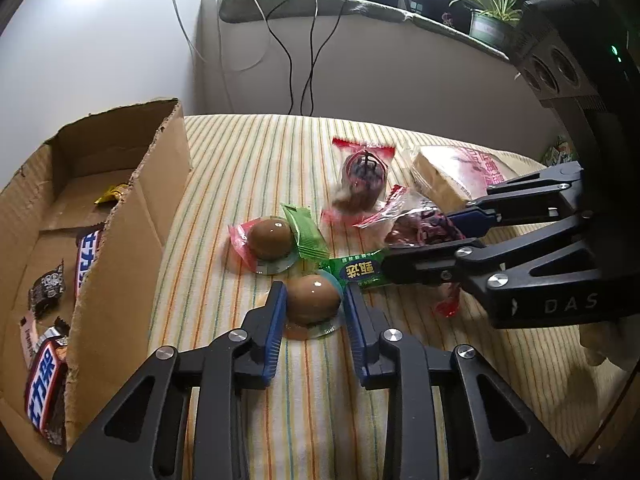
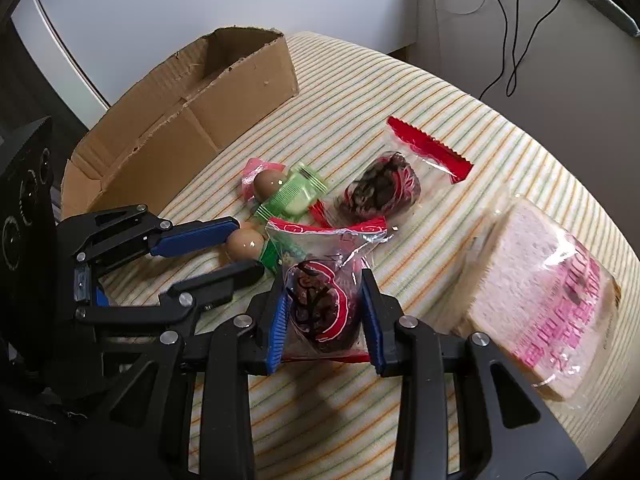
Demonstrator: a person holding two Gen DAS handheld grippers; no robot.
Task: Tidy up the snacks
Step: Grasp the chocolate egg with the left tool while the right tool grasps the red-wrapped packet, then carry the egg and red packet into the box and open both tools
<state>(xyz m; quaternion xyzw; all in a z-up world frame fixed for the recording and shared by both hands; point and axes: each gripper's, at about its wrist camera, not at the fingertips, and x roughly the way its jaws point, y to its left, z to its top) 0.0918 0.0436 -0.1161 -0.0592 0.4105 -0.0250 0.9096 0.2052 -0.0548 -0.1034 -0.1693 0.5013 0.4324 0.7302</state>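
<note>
My left gripper (image 1: pixel 314 304) is open, its blue pads on either side of a packed brown egg (image 1: pixel 313 299) on the striped cloth; it shows from the side in the right wrist view (image 2: pixel 240 248). A second packed egg (image 1: pixel 270 239) lies just beyond, with a green wrapped snack (image 1: pixel 305 236) beside it. My right gripper (image 2: pixel 325 308) is open around a clear red-printed packet of dark dried fruit (image 2: pixel 320 304), pads close to its sides. A green packet (image 1: pixel 358 273) lies under the right gripper's finger. A cardboard box (image 1: pixel 132 216) at the left holds chocolate bars (image 1: pixel 44 392).
Another dark fruit packet (image 2: pixel 380 190) with a red seal lies farther back. A bagged slice of bread (image 2: pixel 536 292) lies at the right. Cables hang down the wall behind, and a potted plant (image 1: pixel 492 20) stands on the ledge.
</note>
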